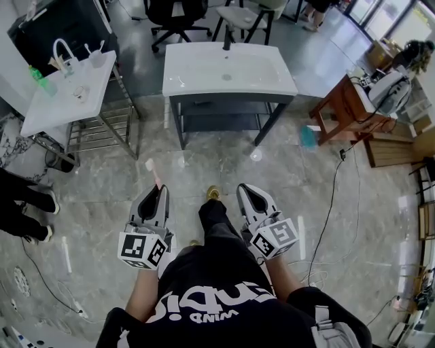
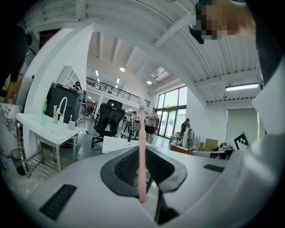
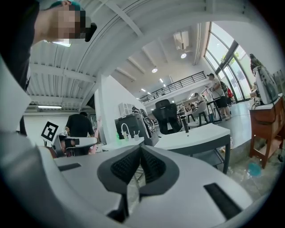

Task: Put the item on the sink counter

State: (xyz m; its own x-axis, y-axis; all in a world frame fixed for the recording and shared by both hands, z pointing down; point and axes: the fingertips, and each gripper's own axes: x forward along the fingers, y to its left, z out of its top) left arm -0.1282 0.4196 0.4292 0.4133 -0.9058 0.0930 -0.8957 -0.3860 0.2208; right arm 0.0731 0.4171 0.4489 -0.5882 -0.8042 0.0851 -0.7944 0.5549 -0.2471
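Note:
A pink toothbrush (image 1: 154, 174) stands up from between the jaws of my left gripper (image 1: 162, 190), which is shut on it. In the left gripper view the toothbrush (image 2: 141, 129) runs straight up through the closed jaws of the left gripper (image 2: 142, 153), its white head on top. My right gripper (image 1: 245, 190) is held beside it, and in its own view the right gripper (image 3: 140, 150) is shut on nothing. The white sink counter (image 1: 204, 75), with a dark faucet (image 1: 226, 39), stands ahead across the floor, also seen as the counter (image 2: 115, 144) and the counter (image 3: 191, 137).
A second white table (image 1: 64, 102) with a white faucet and cups stands at the left. Black office chairs (image 1: 175, 17) sit behind the counter. At the right are a wooden stand (image 1: 348, 109), a teal object (image 1: 308, 138) and a cable (image 1: 332, 204) on the floor. A person's shoes (image 1: 30, 204) are at far left.

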